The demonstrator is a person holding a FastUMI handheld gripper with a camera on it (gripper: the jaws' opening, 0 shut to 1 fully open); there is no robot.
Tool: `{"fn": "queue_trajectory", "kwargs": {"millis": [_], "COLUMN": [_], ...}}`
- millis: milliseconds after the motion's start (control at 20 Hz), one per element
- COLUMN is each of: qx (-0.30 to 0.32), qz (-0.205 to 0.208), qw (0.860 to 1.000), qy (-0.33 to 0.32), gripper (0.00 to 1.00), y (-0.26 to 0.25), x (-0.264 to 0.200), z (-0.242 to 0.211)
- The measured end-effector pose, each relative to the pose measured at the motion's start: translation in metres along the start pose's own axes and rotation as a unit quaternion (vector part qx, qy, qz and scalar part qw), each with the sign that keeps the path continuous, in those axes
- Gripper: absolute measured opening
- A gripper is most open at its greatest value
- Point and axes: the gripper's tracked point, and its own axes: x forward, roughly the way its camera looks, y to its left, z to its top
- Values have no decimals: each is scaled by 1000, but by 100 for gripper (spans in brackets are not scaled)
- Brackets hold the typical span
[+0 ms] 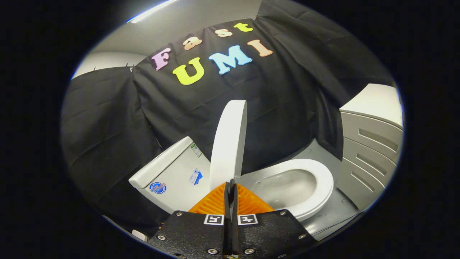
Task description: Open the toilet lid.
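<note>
Gripper (230, 187) fingers pinched together on lower edge of toilet lid (229, 140), raised near upright just ahead. Seat (316, 180) uncovered beyond. Lid probably best eased back toward tank (169, 172), not dropped.

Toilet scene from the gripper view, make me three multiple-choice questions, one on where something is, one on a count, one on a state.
1. Where is the cabinet?
A. beyond the seat
B. behind the tank
C. under the lid

2. How many drawer fronts does it show?
A. one
B. three
C. six

3. How is the lid?
A. flat on the seat
B. raised, near upright
C. removed

Answers: 1 A, it stands past the seat's far side. 2 B, three stacked fronts. 3 B, it stands above the bowl, just ahead of the closed claw.
</note>
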Motion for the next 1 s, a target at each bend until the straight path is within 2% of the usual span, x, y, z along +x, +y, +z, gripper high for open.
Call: {"fn": "queue_trajectory", "kwargs": {"millis": [400, 1000], "qx": [-36, -81], "qz": [-9, 1], "qw": [999, 996], "qy": [-12, -22], "gripper": [0, 0], "y": [29, 79], "x": [3, 11], "z": [2, 2]}}
